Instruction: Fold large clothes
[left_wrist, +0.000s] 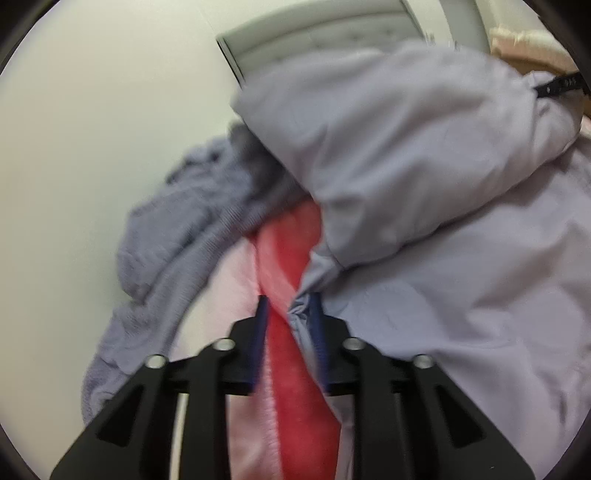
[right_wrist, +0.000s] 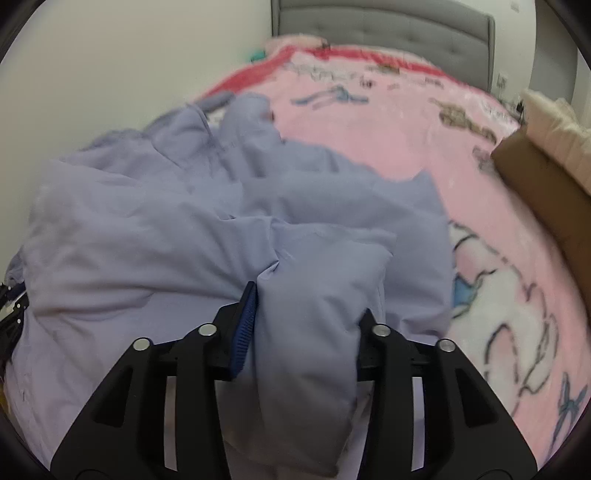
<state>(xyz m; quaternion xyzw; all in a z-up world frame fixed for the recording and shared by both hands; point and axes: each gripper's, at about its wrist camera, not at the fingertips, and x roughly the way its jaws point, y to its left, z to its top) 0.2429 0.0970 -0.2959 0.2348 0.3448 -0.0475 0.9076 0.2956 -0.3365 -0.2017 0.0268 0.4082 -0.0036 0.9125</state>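
A large lavender jacket (right_wrist: 155, 236) lies rumpled on a pink blanket (right_wrist: 369, 122) on a bed. In the left wrist view the jacket (left_wrist: 424, 177) fills the right half. My left gripper (left_wrist: 288, 314) has its jaws narrowly apart, with a bunched edge of the jacket and the blanket's red border (left_wrist: 291, 251) between them. My right gripper (right_wrist: 306, 314) is closed on a thick padded fold of the jacket, which hides the right finger. The right gripper's tip (left_wrist: 557, 86) shows at the far right of the left wrist view.
A grey-blue knitted garment (left_wrist: 173, 236) lies crumpled left of the jacket by the white wall. A grey tufted headboard (right_wrist: 388, 29) stands at the far end. A brown cushion (right_wrist: 543, 184) and a cream pillow (right_wrist: 557, 129) lie at the right.
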